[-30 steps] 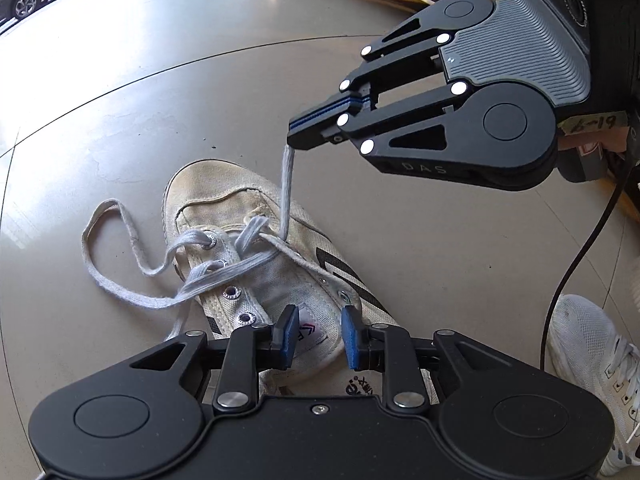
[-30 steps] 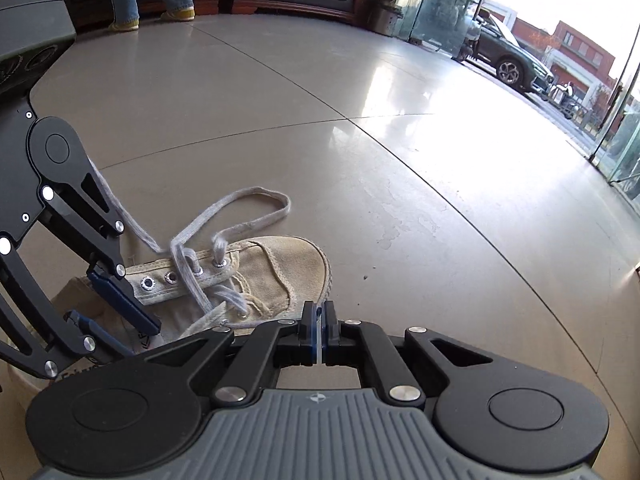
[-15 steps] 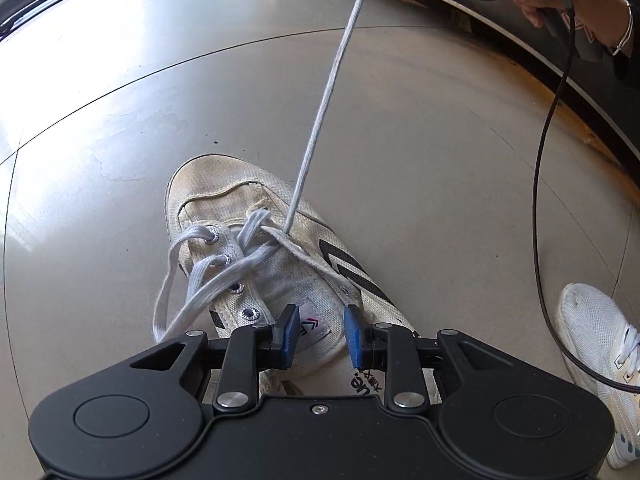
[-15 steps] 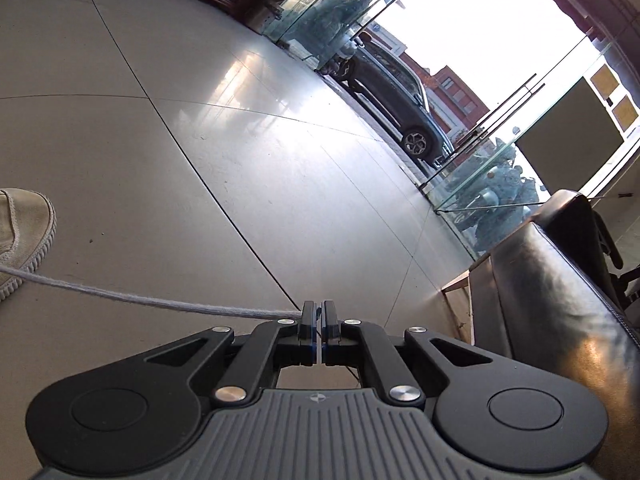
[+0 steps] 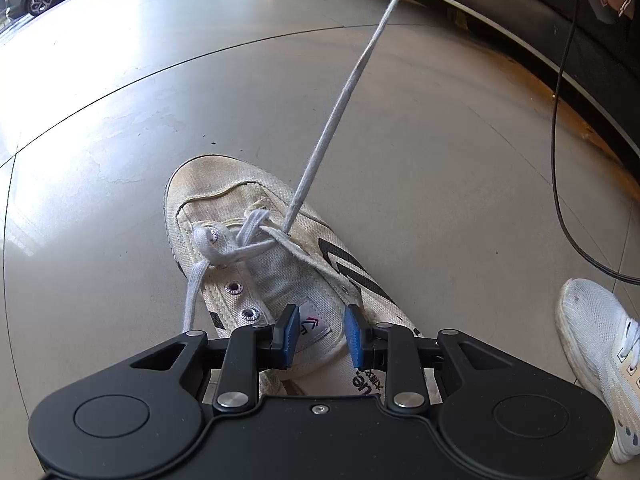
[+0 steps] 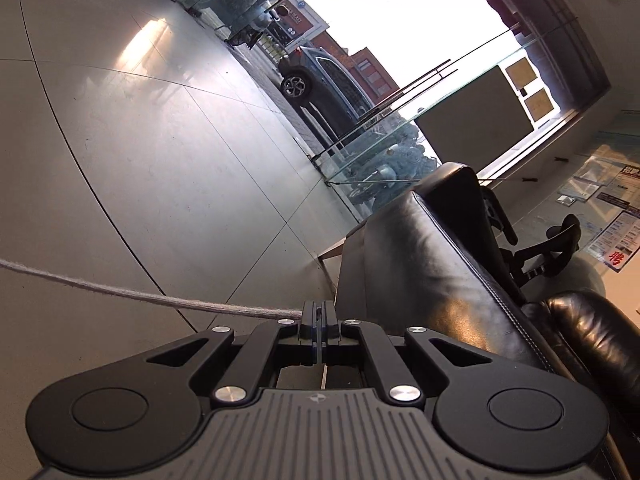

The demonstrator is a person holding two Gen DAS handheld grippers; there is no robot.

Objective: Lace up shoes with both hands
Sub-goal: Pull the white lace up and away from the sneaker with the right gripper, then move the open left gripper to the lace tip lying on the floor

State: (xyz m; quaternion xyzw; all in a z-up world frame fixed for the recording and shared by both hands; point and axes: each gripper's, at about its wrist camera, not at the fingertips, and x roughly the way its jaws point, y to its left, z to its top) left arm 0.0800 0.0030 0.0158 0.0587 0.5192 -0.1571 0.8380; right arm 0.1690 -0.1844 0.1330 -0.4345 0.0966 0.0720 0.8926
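- Shoe (image 5: 280, 264) lies on the floor (image 5: 440, 152), its tongue between the spread blue pads of the left gripper (image 5: 322, 336); whether they touch it is unclear. A taut lace (image 5: 344, 92) rises from the eyelets.
- Right gripper (image 6: 319, 330), pressed together, pinches the lace (image 6: 140, 298), beside a black leather chair (image 6: 440, 264).

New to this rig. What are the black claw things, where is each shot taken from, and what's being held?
No robot here: a person holds a two-finger gripper in each hand, each with a fisheye camera looking along its fingers. The left camera looks down at a cream canvas shoe on the floor; the left gripper sits partly open around the shoe's tongue label, whether pressing it I can't tell. The right gripper is shut on the grey shoelace, stretched taut from the eyelets. The right view shows a black leather sofa.
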